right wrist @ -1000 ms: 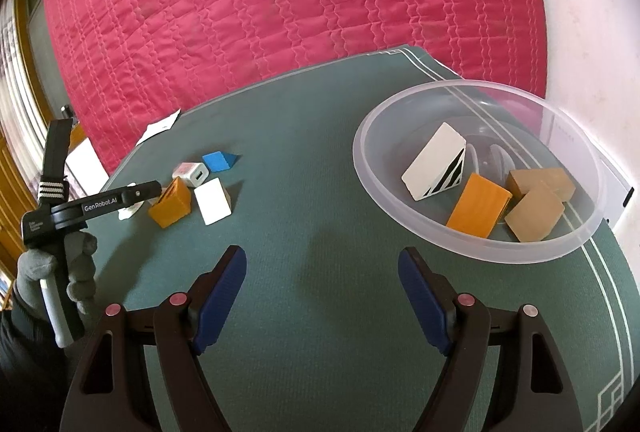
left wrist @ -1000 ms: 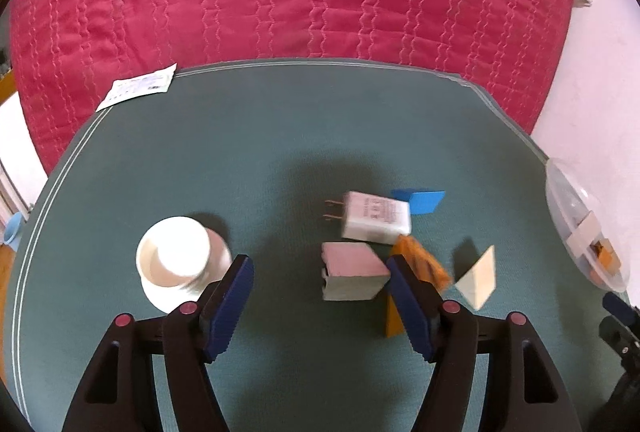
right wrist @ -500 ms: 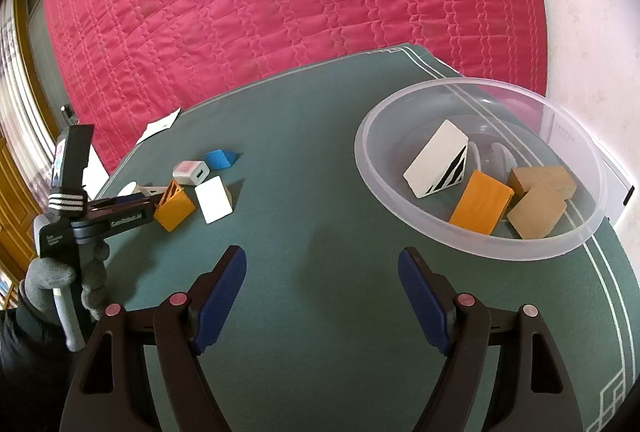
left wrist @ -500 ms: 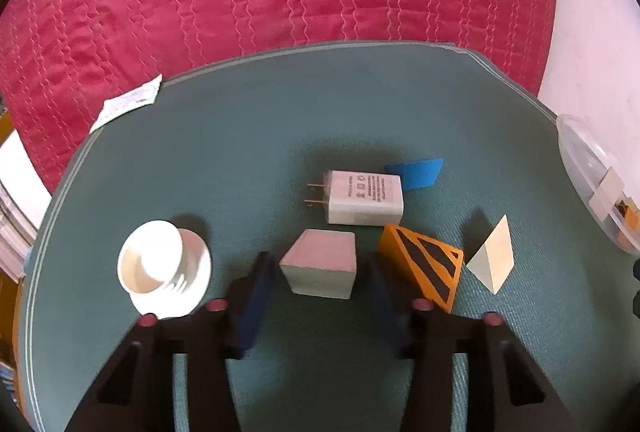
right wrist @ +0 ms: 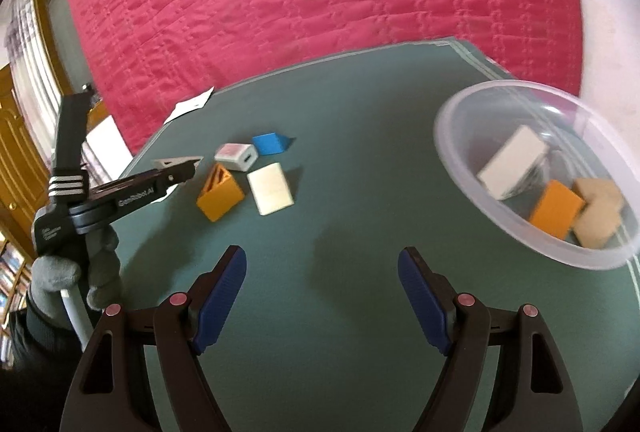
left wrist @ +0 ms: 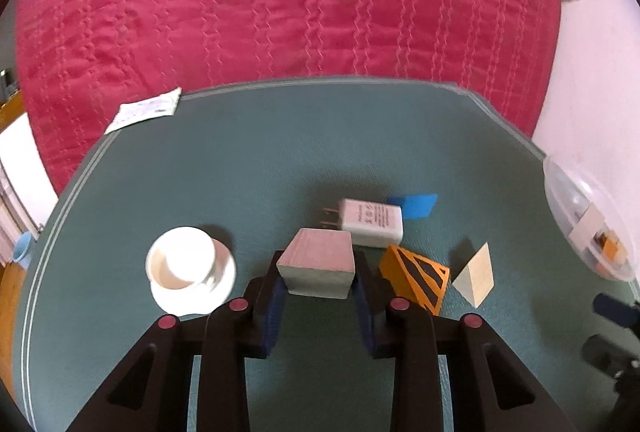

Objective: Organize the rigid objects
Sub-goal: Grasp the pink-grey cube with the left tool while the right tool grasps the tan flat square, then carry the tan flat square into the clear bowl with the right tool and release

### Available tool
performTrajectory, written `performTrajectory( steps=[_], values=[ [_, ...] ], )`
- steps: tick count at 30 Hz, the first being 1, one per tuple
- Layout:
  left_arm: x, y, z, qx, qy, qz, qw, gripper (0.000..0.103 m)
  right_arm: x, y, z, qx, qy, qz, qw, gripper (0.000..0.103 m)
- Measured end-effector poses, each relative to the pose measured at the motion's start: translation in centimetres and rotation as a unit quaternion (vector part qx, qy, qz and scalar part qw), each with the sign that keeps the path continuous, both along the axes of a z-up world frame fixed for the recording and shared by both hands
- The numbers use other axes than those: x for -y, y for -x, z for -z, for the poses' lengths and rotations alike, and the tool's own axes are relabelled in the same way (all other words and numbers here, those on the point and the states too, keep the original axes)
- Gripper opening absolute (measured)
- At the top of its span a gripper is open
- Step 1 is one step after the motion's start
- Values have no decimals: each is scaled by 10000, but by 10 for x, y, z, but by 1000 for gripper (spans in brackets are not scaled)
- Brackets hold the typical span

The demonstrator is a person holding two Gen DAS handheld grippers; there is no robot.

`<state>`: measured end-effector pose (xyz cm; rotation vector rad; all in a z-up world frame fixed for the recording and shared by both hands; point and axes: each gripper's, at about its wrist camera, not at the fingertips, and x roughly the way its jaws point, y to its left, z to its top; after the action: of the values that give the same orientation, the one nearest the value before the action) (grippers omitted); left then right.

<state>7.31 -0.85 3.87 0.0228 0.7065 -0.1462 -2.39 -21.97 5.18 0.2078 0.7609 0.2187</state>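
Left wrist: left tool (left wrist: pixel 319 278) clamped on grey block (left wrist: pixel 318 266), just closed; right tool (right wrist: pixel 322 282) wide open, nothing between.

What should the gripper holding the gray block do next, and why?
Probably lift it and carry it toward the bowl. The left gripper is shut on the gray block, and other blocks already lie in that bowl, so it looks like the place for sorted pieces.
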Motion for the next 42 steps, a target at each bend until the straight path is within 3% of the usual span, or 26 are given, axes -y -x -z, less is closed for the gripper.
performTrajectory(
  steps=[8,15,24,29,42],
  values=[
    [-11,10,-11,277,109,-250,9992,33,-27,-41,4,-301,-36,-300,9991,79],
    [-17,13,-13,300,205,-380,9986,33,-52,-74,8,-429,272,-488,9975,53],
    [-18,15,-13,272,268,-443,9983,33,-67,-93,17,-431,475,-574,9963,47],
    [-16,16,-13,292,270,-401,9984,33,-74,-97,19,-344,665,-624,9952,34],
    [-13,17,-10,274,241,-321,9988,33,-64,-77,12,-203,538,-396,9976,34]
  ],
)
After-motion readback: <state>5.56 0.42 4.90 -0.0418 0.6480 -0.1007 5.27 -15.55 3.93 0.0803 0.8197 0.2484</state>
